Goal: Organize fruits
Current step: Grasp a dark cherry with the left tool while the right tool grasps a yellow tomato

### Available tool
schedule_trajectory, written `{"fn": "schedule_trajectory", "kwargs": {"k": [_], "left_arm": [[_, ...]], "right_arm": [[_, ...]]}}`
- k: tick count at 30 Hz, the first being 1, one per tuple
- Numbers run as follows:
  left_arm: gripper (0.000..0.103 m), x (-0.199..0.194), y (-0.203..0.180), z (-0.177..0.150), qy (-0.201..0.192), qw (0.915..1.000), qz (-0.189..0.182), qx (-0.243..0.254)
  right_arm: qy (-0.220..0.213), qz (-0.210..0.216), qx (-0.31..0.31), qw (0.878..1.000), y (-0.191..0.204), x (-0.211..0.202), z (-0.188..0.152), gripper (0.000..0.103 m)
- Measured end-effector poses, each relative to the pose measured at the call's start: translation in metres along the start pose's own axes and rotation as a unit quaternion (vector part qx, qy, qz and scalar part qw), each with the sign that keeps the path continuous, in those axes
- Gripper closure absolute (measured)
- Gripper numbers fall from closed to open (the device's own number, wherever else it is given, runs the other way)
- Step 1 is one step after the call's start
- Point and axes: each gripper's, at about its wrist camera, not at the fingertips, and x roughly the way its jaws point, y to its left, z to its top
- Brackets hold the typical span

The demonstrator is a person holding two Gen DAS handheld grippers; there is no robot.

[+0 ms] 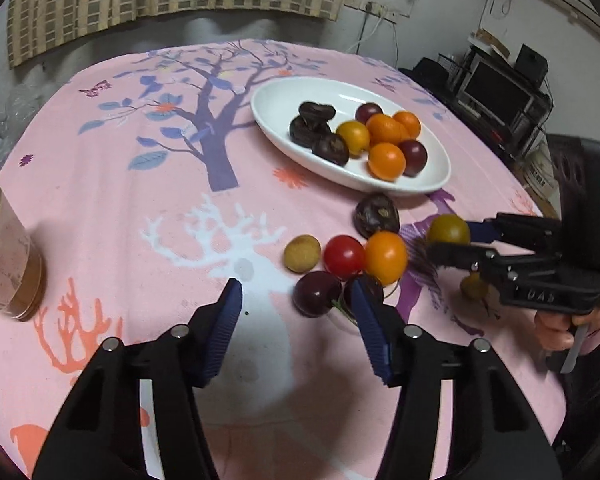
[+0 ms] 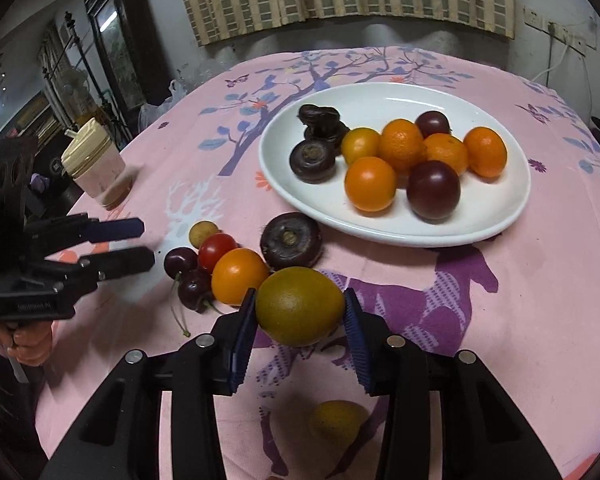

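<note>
My right gripper is shut on a round greenish-yellow fruit, its blue pads pressing both sides; the left wrist view shows the same fruit held at the right. My left gripper stands open, close to the tablecloth, with two dark cherries just past its tips. Beside them lie a red tomato, an orange fruit, a small tan fruit and a dark brown flat fruit. The white oval plate holds several orange, purple and dark fruits.
A small yellow fruit lies on the cloth under my right gripper. A capped jar stands at the table's left side. The pink printed tablecloth covers a round table; a person's hand holds the right gripper.
</note>
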Motion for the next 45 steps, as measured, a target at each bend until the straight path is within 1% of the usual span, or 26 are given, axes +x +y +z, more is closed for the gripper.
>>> {"fn": "schedule_trajectory", "kwargs": {"k": [4, 6, 9, 13, 15, 16, 17, 23, 27, 29, 31, 34, 37, 39, 42, 45], "left_arm": [[0.049, 0.008, -0.009, -0.003, 0.005, 0.9998, 0.002, 0.018], [0.059, 0.014, -0.01, -0.003, 0.011, 0.9996, 0.005, 0.026], [0.061, 0.022, -0.012, -0.004, 0.021, 0.9992, 0.009, 0.033], [0.061, 0.029, -0.013, -0.005, 0.024, 0.999, 0.012, 0.036], [0.064, 0.032, -0.015, -0.006, 0.028, 0.9987, 0.014, 0.041], [0.067, 0.031, -0.018, -0.007, 0.026, 0.9983, 0.019, 0.048], [0.072, 0.031, -0.019, -0.007, 0.027, 0.9982, 0.016, 0.052], [0.072, 0.03, -0.025, -0.008, 0.028, 0.9975, 0.016, 0.062], [0.072, 0.025, -0.027, -0.008, 0.022, 0.9976, 0.014, 0.064], [0.072, 0.018, -0.025, -0.006, 0.016, 0.9983, 0.01, 0.056], [0.072, 0.008, -0.022, -0.002, 0.002, 0.999, 0.007, 0.045], [0.073, -0.007, -0.023, 0.013, -0.019, 0.9993, -0.011, 0.032], [0.073, -0.006, -0.031, 0.045, -0.033, 0.9985, -0.01, 0.043], [0.073, 0.004, -0.037, 0.071, -0.043, 0.9978, -0.006, 0.051], [0.073, 0.029, -0.04, 0.111, -0.045, 0.998, -0.009, 0.043], [0.073, 0.058, -0.044, 0.144, -0.052, 0.9977, 0.015, 0.041]], "right_arm": [[0.007, 0.001, 0.0, 1.0, 0.001, 0.004, 0.0, 0.06], [0.009, 0.003, 0.0, 1.0, 0.002, 0.005, 0.0, 0.06], [0.008, 0.001, -0.001, 1.0, 0.002, 0.004, 0.0, 0.06], [0.008, -0.002, 0.001, 1.0, 0.001, 0.003, 0.0, 0.06], [0.008, -0.003, 0.002, 1.0, 0.001, 0.003, 0.0, 0.06], [0.007, -0.003, 0.002, 1.0, 0.001, 0.003, 0.0, 0.06], [0.006, -0.003, 0.002, 1.0, 0.001, 0.003, 0.0, 0.06], [0.006, -0.002, -0.001, 1.0, 0.002, 0.002, 0.0, 0.061], [0.019, -0.007, -0.01, 1.0, 0.005, 0.008, -0.001, 0.061], [0.015, -0.006, -0.013, 1.0, 0.006, 0.006, -0.001, 0.061], [-0.001, 0.004, -0.011, 1.0, 0.005, -0.003, 0.001, 0.061], [-0.042, 0.01, 0.003, 0.999, -0.003, -0.018, 0.01, 0.061], [-0.074, -0.006, 0.043, 0.996, -0.021, -0.024, 0.025, 0.061], [-0.093, -0.024, 0.068, 0.993, -0.037, -0.024, 0.037, 0.061], [-0.109, -0.047, 0.085, 0.989, -0.054, -0.017, 0.051, 0.061], [-0.118, -0.04, 0.096, 0.988, -0.068, -0.006, 0.066, 0.061]]}}
